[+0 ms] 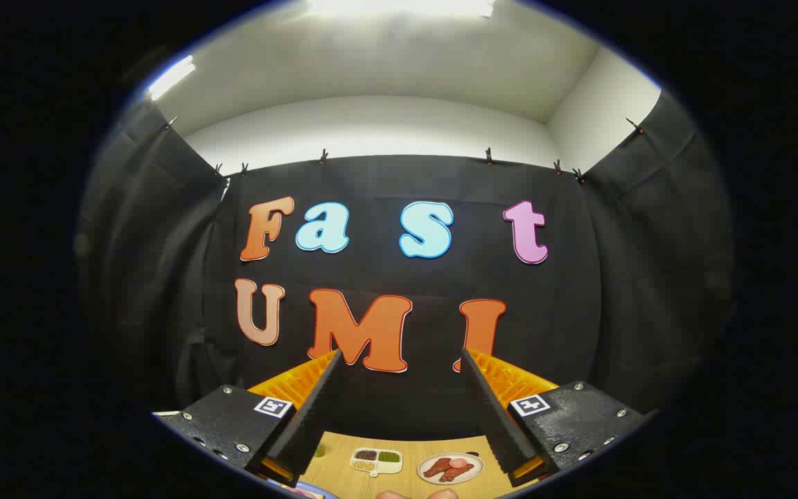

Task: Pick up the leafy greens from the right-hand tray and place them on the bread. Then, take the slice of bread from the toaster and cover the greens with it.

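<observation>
Black cloth walls the booth ahead of us; our gripper [399, 360] is raised and aimed almost level at it, fingers [312, 409] spread wide with nothing between them; below their gap lies the wooden bench [409, 447], carrying a divided tray [376, 460] and a plate of meat [450, 468]; we cannot see greens or bread clearly.

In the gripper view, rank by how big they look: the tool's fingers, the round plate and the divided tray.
1. Tool fingers, open, largest, though nearest the camera.
2. Plate and tray on the table: look alike, so unranked.
</observation>
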The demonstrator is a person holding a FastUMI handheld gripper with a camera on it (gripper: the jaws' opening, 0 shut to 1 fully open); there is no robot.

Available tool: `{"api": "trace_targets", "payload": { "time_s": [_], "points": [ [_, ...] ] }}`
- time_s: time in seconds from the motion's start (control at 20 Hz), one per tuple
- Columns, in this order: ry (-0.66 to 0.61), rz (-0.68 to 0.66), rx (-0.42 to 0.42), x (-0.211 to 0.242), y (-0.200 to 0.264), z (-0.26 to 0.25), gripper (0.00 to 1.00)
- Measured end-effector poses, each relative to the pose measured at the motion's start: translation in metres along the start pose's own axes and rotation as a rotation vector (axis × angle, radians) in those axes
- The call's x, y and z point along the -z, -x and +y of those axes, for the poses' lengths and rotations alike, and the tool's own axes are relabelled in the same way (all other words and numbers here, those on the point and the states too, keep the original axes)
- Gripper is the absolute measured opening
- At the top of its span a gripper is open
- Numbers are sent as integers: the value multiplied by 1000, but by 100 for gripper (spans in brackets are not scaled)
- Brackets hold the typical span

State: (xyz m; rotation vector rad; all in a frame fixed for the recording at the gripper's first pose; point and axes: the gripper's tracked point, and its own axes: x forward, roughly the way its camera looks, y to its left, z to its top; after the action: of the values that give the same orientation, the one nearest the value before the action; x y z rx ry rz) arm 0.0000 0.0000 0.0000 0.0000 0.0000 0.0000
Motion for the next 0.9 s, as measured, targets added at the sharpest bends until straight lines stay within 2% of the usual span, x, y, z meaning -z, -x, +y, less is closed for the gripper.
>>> {"api": "trace_targets", "payload": {
  "time_s": [0.9],
  "points": [
    [-23,4,21,2,5,-15,98]
  ]
}}
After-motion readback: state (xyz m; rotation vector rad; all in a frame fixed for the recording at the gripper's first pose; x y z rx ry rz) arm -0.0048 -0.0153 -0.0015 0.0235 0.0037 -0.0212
